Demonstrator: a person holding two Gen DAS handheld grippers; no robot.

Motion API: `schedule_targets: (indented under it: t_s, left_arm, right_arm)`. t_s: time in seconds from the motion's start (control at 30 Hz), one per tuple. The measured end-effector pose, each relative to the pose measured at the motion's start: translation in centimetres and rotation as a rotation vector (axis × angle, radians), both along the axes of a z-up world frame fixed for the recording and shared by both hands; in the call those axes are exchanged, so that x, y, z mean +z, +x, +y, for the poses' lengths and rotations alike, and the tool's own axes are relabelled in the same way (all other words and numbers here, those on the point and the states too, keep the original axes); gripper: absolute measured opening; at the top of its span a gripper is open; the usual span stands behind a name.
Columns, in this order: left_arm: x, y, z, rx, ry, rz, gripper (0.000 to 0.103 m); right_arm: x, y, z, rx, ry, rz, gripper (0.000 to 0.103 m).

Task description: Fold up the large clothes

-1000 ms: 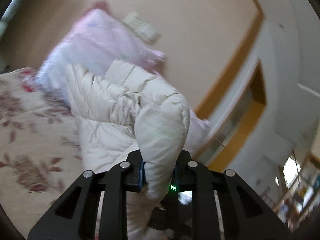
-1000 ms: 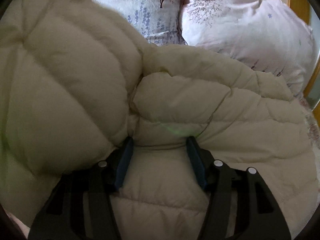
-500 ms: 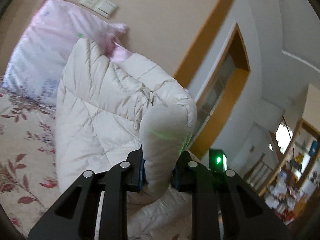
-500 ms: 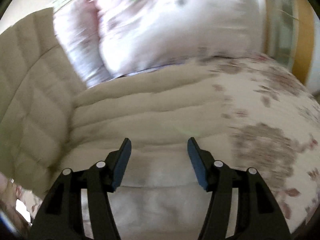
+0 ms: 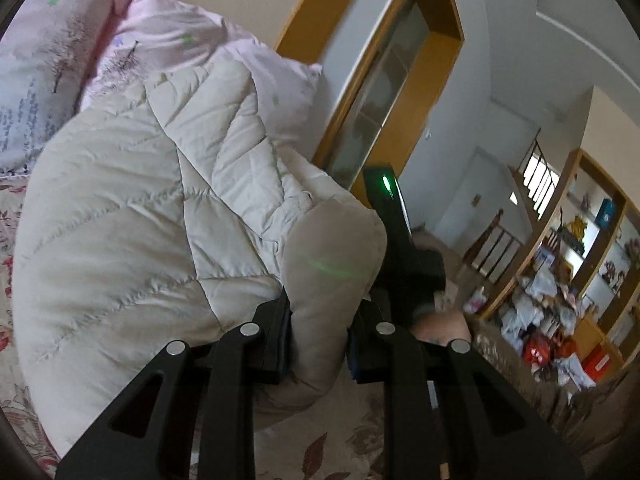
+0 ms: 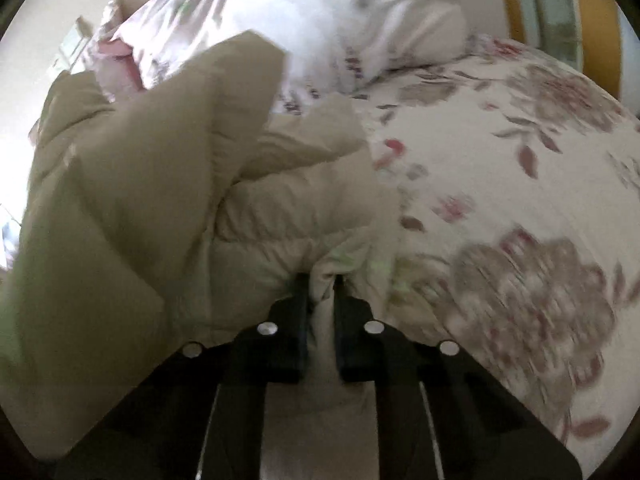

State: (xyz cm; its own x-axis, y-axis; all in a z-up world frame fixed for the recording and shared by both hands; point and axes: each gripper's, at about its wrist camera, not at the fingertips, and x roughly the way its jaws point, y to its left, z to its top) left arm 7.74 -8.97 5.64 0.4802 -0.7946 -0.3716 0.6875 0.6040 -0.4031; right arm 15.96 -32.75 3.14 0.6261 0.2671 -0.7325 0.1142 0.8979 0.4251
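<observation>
From the left wrist view, the left gripper (image 5: 318, 332) sits at the bottom centre of the frame, its jaws pinched onto a thick padded fold of the cream quilted down jacket (image 5: 132, 216). The jacket bulges up across the left and middle of the frame, lifted above the floral bedspread (image 5: 340, 452) that shows along the lower edge. Behind it, in the upper left, lie pink printed pillows (image 5: 168, 40). To the right of the held fold the right gripper's black body (image 5: 394, 220) with a green light stands close beside the jacket, and a wooden door frame (image 5: 404, 112) runs diagonally above it. Cluttered shelves (image 5: 560, 288) fill the far right.

From the right wrist view, the right gripper (image 6: 322, 284) is at the bottom centre, its jaws closing to a narrow gap with a thin fold of the jacket (image 6: 160, 208) pinched between them. The jacket heaps over the left half; the bedspread (image 6: 500, 184) spreads on the right, pillows (image 6: 320, 12) blurred at the top.
</observation>
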Motion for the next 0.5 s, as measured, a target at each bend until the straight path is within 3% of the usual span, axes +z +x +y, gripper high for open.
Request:
schedule_targets:
  t_s: [0.17,0.23,0.27,0.3,0.4,0.5]
  left_arm:
    - [-2.3,0.8,-2.2,-0.011,0.108,0.071,0.021]
    - [-3.1,1.3,-2.6,-0.023,0.124,0.114,0.022]
    - [-3.4,1.5,-2.8,-0.028,0.134,0.131,0.022]
    - [-3.5,1.6,-2.9,-0.029,0.143,0.138,0.023]
    - [-3.8,1.5,-3.2,-0.029,0.171,0.147,0.024]
    - [-4.0,1.7,-3.4,-0.026,0.188,0.158,0.024]
  right_arm:
    - [0.1,1.3,-1.1,0.015,-0.03,0.02,0.016]
    - [1.4,0.0,-2.4,-0.058,-0.106,0.002,0.027]
    - [1.8,-0.4,-3.3,-0.096,-0.128,-0.007,0.041]
    - [2.6,-1.0,-4.4,-0.146,-0.133,-0.024,0.045]
    - [5.3,-2.3,-6.5,-0.167,-0.032,-0.105,0.053]
    - [7.8,-2.4,-5.6,-0.048,0.104,-0.194,0.072]
